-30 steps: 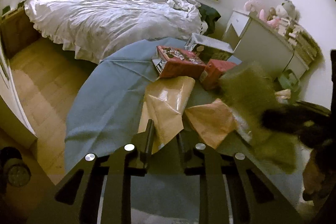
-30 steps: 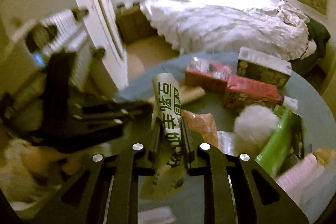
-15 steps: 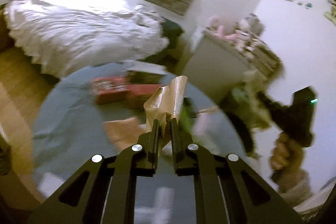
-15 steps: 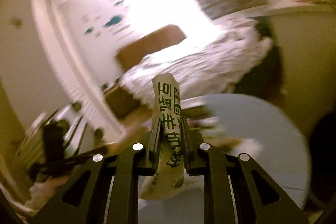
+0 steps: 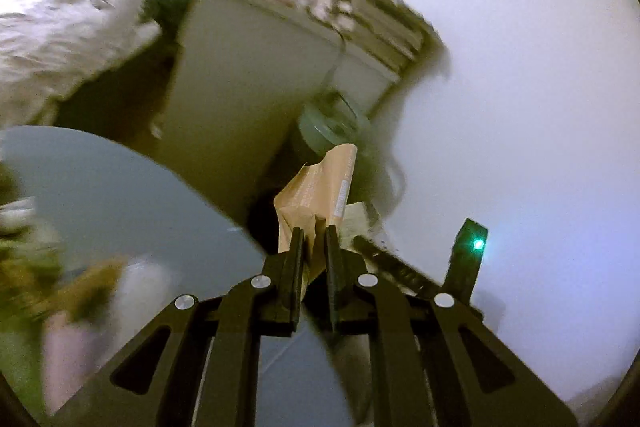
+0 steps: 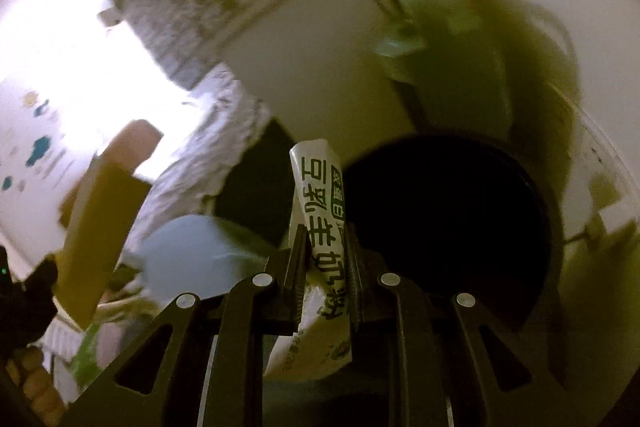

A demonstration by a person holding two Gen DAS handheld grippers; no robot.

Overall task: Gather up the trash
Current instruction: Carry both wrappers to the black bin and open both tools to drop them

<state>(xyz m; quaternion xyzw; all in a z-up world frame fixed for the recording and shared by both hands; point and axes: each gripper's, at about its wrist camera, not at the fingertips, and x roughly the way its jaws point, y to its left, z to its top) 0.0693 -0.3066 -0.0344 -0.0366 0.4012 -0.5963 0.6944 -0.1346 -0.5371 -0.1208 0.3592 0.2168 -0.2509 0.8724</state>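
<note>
The carry-to-bin step is in hand: both grippers are holding a piece of trash off the worktop (image 5: 120, 195) and heading for the bin; the left gripper (image 5: 313, 227) is pinching a crumpled tan paper wrapper (image 5: 320, 187), its fingers (image 5: 297, 247) nearly closed on the lower fold, with the wrapper standing up above them; the right gripper (image 6: 325, 239) is clamping a white packet printed with green characters (image 6: 318, 211), its fingers (image 6: 300, 259) pressed against the packet's sides, one end sticking up and the other hanging below. In the right wrist view the dark round mouth of the bin (image 6: 448, 227) is lying just beyond and to the right of the packet; in the left wrist view the bin is hard to make out behind the wrapper, beside a white cabinet (image 5: 240, 75). Judging from this, the next move is calling for each held piece to be brought squarely over the opening before the fingers are parted; the light wrapper could drift and miss the rim.
</note>
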